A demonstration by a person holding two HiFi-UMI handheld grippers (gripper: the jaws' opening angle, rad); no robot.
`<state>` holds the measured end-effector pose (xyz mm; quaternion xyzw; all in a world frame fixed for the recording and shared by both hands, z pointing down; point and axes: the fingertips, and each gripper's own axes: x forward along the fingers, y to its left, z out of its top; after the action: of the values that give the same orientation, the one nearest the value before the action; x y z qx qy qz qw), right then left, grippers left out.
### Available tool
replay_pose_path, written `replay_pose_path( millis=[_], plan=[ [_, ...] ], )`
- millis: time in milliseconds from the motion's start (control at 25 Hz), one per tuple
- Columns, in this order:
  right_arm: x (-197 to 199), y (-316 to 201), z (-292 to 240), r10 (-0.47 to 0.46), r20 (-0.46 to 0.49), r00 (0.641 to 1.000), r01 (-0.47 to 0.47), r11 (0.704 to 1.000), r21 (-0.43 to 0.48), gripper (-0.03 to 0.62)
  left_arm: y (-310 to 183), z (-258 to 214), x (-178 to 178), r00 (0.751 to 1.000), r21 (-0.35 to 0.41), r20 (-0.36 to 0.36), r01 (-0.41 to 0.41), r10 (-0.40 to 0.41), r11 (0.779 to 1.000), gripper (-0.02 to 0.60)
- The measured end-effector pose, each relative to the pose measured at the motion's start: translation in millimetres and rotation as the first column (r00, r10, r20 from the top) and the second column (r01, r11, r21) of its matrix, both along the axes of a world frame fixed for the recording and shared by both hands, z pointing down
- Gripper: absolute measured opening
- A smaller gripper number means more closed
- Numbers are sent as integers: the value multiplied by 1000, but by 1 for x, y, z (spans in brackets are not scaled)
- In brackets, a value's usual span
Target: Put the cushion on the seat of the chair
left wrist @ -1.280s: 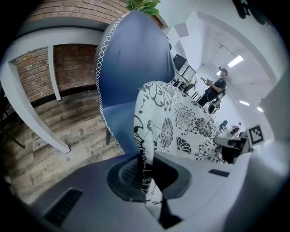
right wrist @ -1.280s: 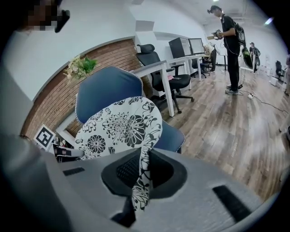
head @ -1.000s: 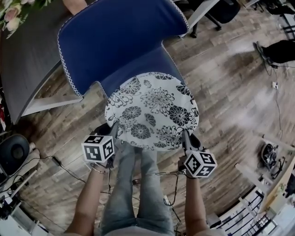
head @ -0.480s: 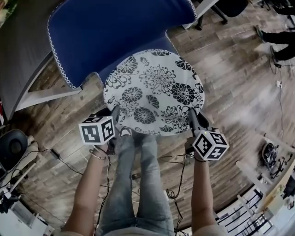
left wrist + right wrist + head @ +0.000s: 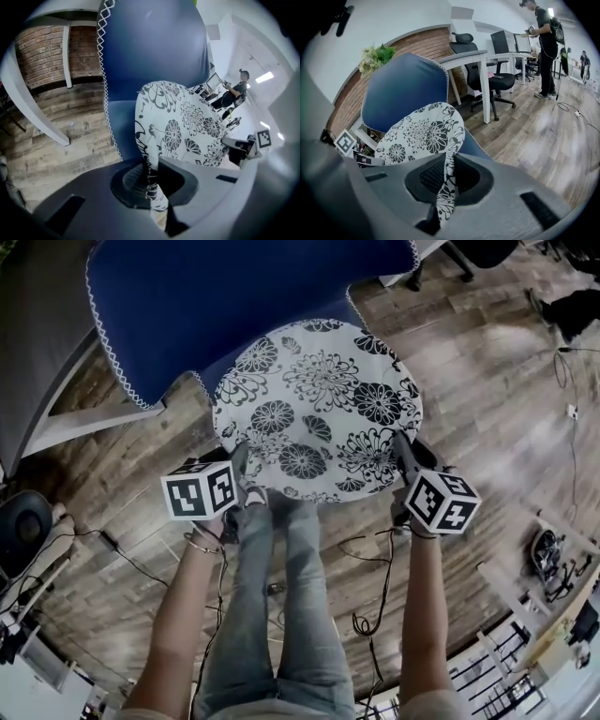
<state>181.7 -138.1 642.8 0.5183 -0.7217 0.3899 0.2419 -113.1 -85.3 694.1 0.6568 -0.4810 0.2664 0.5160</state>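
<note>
A round white cushion (image 5: 319, 409) with black flowers lies flat over the seat of the blue chair (image 5: 234, 306), in front of its tall backrest. My left gripper (image 5: 239, 465) is shut on the cushion's near-left edge, and the cloth (image 5: 149, 164) runs between its jaws. My right gripper (image 5: 401, 448) is shut on the near-right edge, with the patterned rim (image 5: 447, 183) pinched in its jaws. The blue seat (image 5: 117, 126) shows under the cushion's left side. Whether the cushion rests on the seat or hangs just above it I cannot tell.
A grey desk (image 5: 37, 381) stands left of the chair, on a wooden floor (image 5: 487, 399). Cables (image 5: 366, 615) trail by the person's legs (image 5: 281, 615). Office chairs (image 5: 487, 70) and a standing person (image 5: 546, 42) are farther off in the room.
Both grippers have carried the cushion forward and down toward the backrest, so it now covers more of the seat. The grip on both edges is unchanged.
</note>
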Motion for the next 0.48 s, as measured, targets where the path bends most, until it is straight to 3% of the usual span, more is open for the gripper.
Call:
replay_pose_path(
  millis=[80,200,360,480],
  plan=[
    [0,-4,1,-17,-11,1000,17,1000,-9,28,-1,-2,-1,1000,0,6,14,-14,1000,14],
    [1,-12,7,-47,-36,998,46,999,-26,28,3,4,5,999,-27,-42,33,-34,999,14],
    [3,-20,24,-67,-67,996,63,997,-54,28,0,7,1,999,-27,-7,43,-43,999,14],
    [6,-23,35,-64,-75,995,58,995,-78,29,4,14,8,998,-53,-23,50,-51,997,14]
  ],
)
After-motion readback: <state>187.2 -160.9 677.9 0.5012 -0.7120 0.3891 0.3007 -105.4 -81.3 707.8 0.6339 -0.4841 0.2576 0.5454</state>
